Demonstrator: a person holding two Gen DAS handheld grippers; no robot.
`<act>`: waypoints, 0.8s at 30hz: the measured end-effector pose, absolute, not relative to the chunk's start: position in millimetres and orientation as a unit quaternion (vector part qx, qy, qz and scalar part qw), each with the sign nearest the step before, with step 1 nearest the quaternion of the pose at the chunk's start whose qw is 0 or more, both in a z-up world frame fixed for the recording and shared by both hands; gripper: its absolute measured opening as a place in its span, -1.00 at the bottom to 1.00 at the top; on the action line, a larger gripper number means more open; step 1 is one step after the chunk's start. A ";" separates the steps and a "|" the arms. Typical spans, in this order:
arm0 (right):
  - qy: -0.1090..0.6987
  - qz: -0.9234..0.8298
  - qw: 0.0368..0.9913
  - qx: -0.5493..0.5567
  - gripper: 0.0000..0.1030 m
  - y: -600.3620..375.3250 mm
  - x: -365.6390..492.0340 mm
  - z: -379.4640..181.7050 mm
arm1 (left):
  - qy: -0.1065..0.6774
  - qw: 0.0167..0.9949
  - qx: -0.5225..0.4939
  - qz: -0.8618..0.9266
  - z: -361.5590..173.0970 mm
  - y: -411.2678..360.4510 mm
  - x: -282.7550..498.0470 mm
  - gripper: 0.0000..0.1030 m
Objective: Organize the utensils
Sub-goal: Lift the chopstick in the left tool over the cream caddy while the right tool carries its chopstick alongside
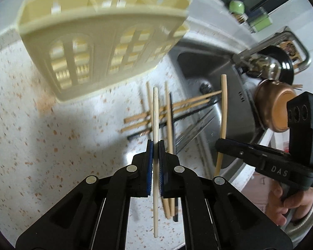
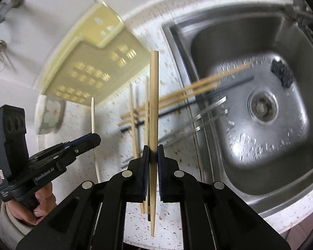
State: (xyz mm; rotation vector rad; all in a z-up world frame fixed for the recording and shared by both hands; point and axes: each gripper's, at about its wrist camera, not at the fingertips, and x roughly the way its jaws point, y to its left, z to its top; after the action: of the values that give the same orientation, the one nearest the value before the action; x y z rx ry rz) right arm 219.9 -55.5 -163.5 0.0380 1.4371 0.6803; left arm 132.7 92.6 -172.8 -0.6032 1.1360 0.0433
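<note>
The speckled stone counter is taking up most of the view, with a steel sink sitting on its right side. A cream plastic holder with slotted, window-like walls is standing at the far left, blurry in both views.

A loose pile of chopsticks is lying crisscrossed near the sink edge, wooden ones plus some dark and metal ones, a few poking out over the basin.

The left claw is pinching a pale chopstick between its blue pads, pressed tight, the stick running upright through the jaws and sticking out both ends. The right claw is doing the same with a darker bamboo chopstick, clamped mid-length.

Only the right view is showing the drain and a dark scrubber; only the left view is showing a copper pot and the faucet.
</note>
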 end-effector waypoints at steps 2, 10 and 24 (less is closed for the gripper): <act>0.633 0.311 0.709 0.015 -0.91 -54.9 221.1 -151.4 | 0.513 0.812 -0.278 0.021 -159.4 95.6 130.5 -0.91; 0.542 0.365 0.756 0.011 -0.91 -28.4 245.0 -84.4 | 0.377 0.896 -0.233 0.028 -79.7 111.4 139.5 -0.91; 0.348 0.406 0.844 0.036 -0.91 20.6 312.4 -3.9 | 0.197 0.959 -0.169 0.110 -6.7 149.2 208.7 -0.91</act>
State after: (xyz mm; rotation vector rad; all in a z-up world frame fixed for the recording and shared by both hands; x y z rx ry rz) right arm 312.4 20.6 -3.9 0.0764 0.7338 0.8573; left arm 208.7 149.2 -6.7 -0.3422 0.4003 0.2236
